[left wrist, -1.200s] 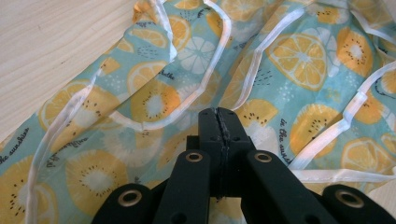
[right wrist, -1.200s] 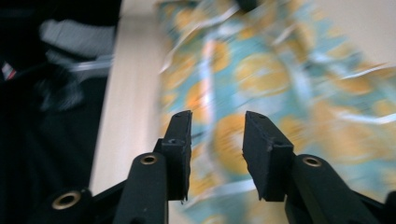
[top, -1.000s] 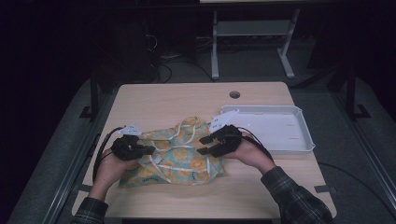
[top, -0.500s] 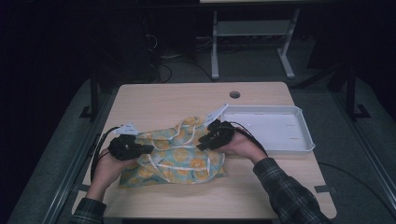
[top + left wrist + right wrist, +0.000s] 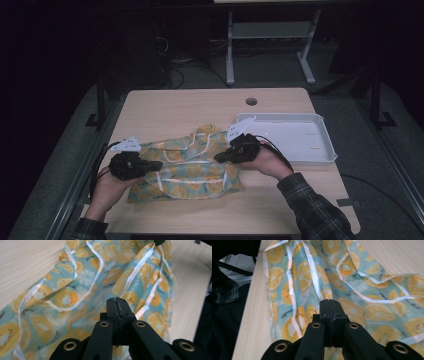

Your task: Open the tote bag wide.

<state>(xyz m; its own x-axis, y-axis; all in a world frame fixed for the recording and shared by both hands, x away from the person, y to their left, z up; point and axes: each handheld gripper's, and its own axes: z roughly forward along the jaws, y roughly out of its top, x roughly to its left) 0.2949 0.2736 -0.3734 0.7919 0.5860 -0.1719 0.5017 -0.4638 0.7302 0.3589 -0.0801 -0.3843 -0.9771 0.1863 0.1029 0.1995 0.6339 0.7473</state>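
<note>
**Both grippers pinched tight over the fruit-print cloth**

We open on the big pale wooden table (image 5: 190, 107), and across its near half lies the thing in play: a crumpled teal cloth printed with orange and kiwi slices and edged in shiny white ribbon (image 5: 192, 167). It sits right between our two sets of fingers, rumpled up in folds, with one ribbon loop standing toward the far side.

Off beyond our right fingers, away from the cloth, sits a shallow white rectangular plastic tray (image 5: 320, 150), its near left corner just behind that gripper.

Now the tools. The left gripper (image 5: 156, 164) lies low at the cloth's left edge, its tip reaching in over the fabric. In the left gripper view the jaws (image 5: 117, 305) are pressed flat together, no gap to be seen, and the printed cloth spreads out ahead of and below the fingertips. Whether a fold is caught between them, we cannot tell.

Over to the right gripper (image 5: 220, 157), tip down at the cloth's upper right part. Its jaws have just been closing, and in the right gripper view (image 5: 329, 305) they meet in a thin seam, with the fabric bunched directly under and ahead of the tips. Again, a pinch of cloth between the pads could be there, but we cannot make it out.

The round hole (image 5: 251, 101) in the tabletop sits well beyond the right fingers.
</note>
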